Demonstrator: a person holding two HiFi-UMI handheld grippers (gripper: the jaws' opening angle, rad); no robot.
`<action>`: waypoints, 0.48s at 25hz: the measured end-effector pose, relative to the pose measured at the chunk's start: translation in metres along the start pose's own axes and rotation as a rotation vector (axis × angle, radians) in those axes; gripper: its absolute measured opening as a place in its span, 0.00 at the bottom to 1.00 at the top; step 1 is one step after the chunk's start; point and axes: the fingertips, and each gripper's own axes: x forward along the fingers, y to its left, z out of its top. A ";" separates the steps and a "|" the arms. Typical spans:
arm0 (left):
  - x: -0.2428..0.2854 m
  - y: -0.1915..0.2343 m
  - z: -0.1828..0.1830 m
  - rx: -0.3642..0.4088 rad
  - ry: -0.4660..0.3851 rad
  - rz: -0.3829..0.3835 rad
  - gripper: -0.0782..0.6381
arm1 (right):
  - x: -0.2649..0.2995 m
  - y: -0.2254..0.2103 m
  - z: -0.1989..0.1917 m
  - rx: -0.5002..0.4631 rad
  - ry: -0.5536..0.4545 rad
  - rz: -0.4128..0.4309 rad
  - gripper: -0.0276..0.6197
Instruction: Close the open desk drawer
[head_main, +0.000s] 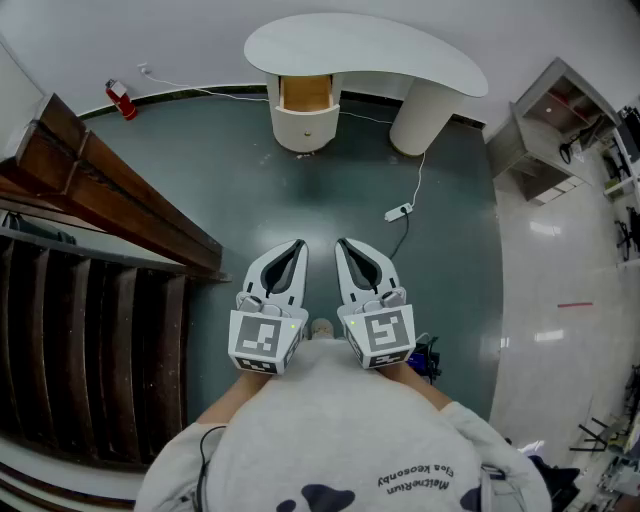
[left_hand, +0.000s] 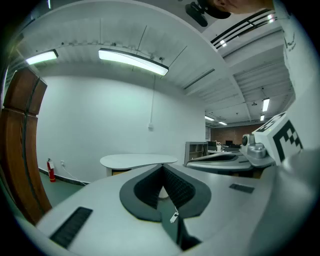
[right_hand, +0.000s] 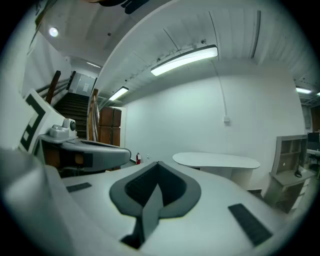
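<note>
A white curved desk (head_main: 365, 50) stands far ahead on the dark green floor. In its rounded left pedestal (head_main: 305, 125) the top drawer (head_main: 305, 92) is pulled out and shows a wooden inside. My left gripper (head_main: 297, 246) and right gripper (head_main: 345, 244) are held side by side close to my body, pointing toward the desk and well short of it. Both are shut with nothing between the jaws. The left gripper view shows the left gripper (left_hand: 161, 166) and the desk (left_hand: 137, 160) beyond it. In the right gripper view, the right gripper (right_hand: 157, 164) points left of the desk (right_hand: 216, 160).
A wooden stair railing (head_main: 110, 200) runs along the left. A red fire extinguisher (head_main: 121, 99) stands by the far wall. A power strip (head_main: 398, 212) and its cable lie on the floor right of my path. A grey shelf unit (head_main: 545, 130) stands at the right.
</note>
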 end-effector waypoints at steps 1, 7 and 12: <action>-0.001 0.001 0.001 0.004 0.000 0.000 0.12 | 0.001 0.002 0.002 0.000 -0.003 0.000 0.07; -0.001 0.011 0.002 0.009 0.007 -0.017 0.12 | 0.009 0.009 0.008 -0.005 -0.014 -0.011 0.07; -0.001 0.024 0.004 0.017 0.006 -0.035 0.12 | 0.021 0.017 0.011 -0.006 -0.012 -0.031 0.07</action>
